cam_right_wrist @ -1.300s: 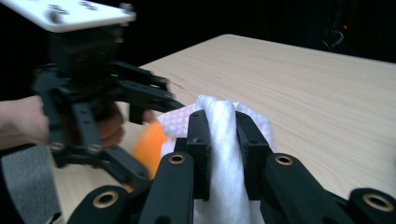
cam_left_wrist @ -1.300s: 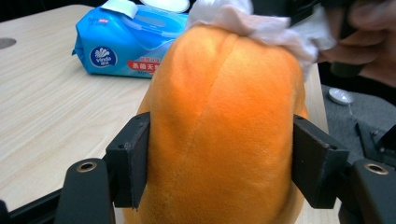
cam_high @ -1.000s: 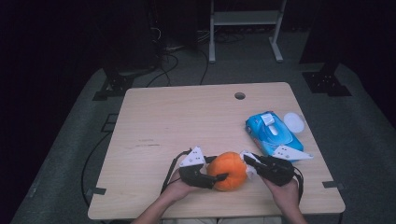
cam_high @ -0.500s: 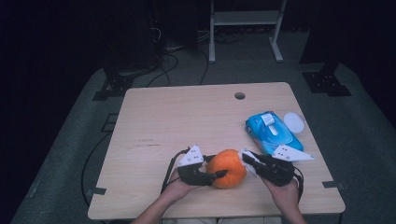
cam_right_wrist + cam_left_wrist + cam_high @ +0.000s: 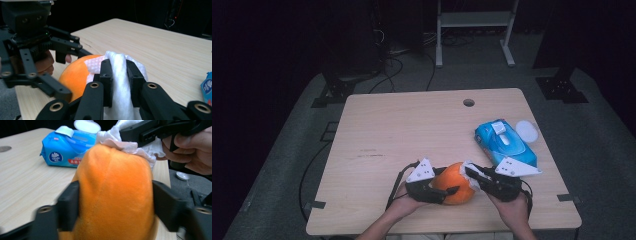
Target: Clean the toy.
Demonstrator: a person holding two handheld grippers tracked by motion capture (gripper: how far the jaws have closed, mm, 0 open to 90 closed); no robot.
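Observation:
An orange plush ball [image 5: 453,182] sits near the table's front edge, clamped between the jaws of my left gripper [image 5: 447,185]; it bulks large in the left gripper view as the ball [image 5: 116,195]. My right gripper [image 5: 472,174] is shut on a white wet wipe [image 5: 119,77], which is pressed against the top right of the ball [image 5: 75,75]. The wipe [image 5: 125,142] drapes over the ball's far side. The left gripper [image 5: 62,72] shows at the left of the right gripper view.
A blue pack of wet wipes [image 5: 504,142] with its flap open lies at the right of the table [image 5: 402,130], with a white lid [image 5: 527,131] behind it. A round cable hole [image 5: 468,102] is near the far edge.
The ball and both grippers have stayed almost in place; the wipe has shifted slightly on the ball's surface.

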